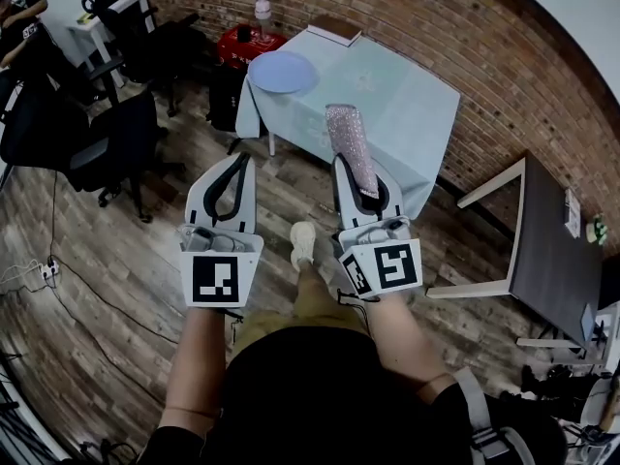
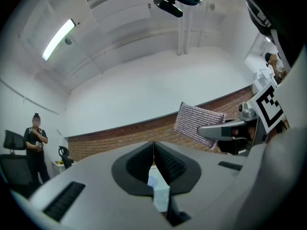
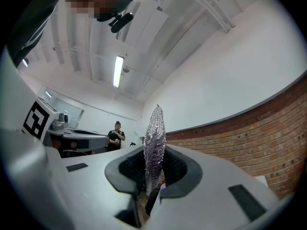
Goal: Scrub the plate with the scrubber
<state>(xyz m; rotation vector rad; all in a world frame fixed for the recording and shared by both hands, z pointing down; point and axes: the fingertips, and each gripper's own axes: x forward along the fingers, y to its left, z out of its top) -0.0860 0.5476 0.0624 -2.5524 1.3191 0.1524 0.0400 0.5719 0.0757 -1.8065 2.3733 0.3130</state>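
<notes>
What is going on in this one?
A person holds a gripper in each hand. The right gripper is clamped on a silvery scrubber; the left gripper is shut and empty. The blue plate lies on the cloth-covered table ahead, untouched, so scrubbing has not begun.

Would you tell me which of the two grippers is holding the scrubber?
The right gripper: its jaws clamp the glittery scrubber, while the left gripper is shut empty.
</notes>
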